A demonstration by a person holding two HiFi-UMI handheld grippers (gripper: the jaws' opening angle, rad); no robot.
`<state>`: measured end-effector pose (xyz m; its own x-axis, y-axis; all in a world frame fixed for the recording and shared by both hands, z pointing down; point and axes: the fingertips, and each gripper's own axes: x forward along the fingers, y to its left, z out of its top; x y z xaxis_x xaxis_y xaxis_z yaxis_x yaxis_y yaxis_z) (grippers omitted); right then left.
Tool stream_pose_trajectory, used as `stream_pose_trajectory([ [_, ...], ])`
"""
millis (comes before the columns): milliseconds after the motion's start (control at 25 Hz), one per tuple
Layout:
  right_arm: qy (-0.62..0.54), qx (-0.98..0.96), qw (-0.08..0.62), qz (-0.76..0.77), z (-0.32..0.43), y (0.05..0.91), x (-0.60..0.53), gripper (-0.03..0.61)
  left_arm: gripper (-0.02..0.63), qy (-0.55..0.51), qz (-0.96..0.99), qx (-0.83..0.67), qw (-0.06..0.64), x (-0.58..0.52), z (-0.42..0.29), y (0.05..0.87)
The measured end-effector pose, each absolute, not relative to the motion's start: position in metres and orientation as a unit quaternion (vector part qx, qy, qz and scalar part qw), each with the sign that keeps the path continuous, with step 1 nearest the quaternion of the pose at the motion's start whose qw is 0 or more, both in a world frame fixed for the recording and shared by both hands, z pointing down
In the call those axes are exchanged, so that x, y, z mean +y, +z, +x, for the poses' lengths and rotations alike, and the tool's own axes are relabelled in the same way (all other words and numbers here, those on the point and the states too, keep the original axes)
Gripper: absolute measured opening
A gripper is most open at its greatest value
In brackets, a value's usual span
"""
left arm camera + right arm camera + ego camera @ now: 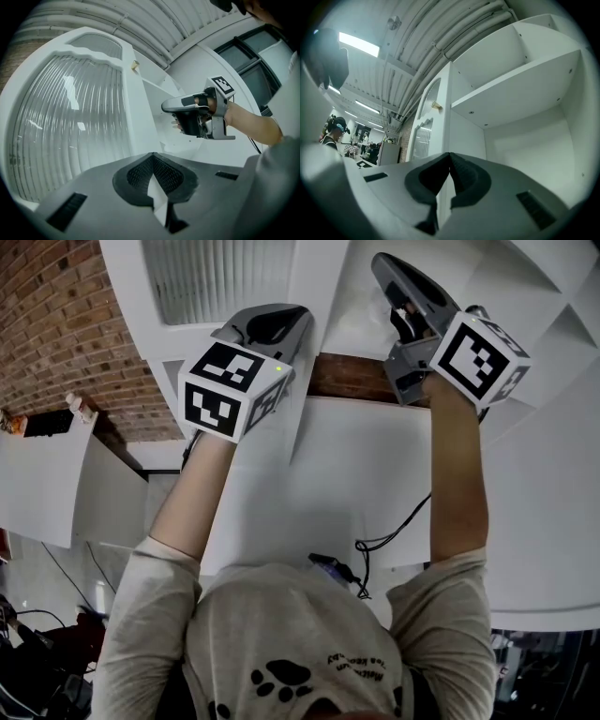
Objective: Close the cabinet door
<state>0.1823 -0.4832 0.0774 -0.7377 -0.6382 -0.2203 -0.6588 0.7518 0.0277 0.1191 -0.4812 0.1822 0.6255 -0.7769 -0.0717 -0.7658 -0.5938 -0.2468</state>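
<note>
Cabinet door: the white cabinet door (70, 117) with a tall ribbed glass panel stands open, swung out from the cabinet. It fills the 9 o'clock side of the left gripper view and sits at 11 o'clock in the head view.
Knob: a small brass-coloured knob (135, 65) sits on the door frame near its upper edge, at about 12 o'clock in the left gripper view.
Cabinet: the white open-fronted cabinet (520, 84) shows a flat shelf and a back wall from 1 to 4 o'clock in the right gripper view.
Left gripper: the left gripper (152, 155) points at the door's free edge with its dark ribbed pads pressed together at the tips. White shows through the slit below them. Whether the tips touch the door cannot be told.
Right gripper: the right gripper (449, 155) has its jaws pressed together with nothing pinched. A white upright panel edge stands straight ahead at 12 o'clock.
Wall: a red brick wall (56, 324) lies at 10 o'clock in the head view.
Cable: a thin black cable (394, 531) hangs below the right forearm at 5 o'clock.
</note>
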Motion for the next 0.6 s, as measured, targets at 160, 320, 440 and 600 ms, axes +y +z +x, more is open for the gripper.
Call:
stream_pose_trajectory([
  [160, 0.052, 0.927, 0.082, -0.361, 0.191, 0.090, -0.464, 0.011, 0.008, -0.019, -0.892, 0.433, 0.126, -0.473, 0.124, 0.182],
  [320, 0.049, 0.922, 0.078, -0.375, 0.195, 0.099, -0.450, 0.009, 0.008, -0.017, -0.892, 0.435, 0.120, -0.473, 0.123, 0.183],
  [440, 0.053, 0.919, 0.076, -0.384, 0.194, 0.104, -0.442, 0.009, 0.009, -0.019, -0.892, 0.438, 0.113, -0.472, 0.119, 0.184],
  [600, 0.067, 0.913, 0.074, -0.396, 0.190, 0.111, -0.429, 0.009, 0.008, -0.010, -0.894, 0.435, 0.105, -0.457, 0.119, 0.184],
])
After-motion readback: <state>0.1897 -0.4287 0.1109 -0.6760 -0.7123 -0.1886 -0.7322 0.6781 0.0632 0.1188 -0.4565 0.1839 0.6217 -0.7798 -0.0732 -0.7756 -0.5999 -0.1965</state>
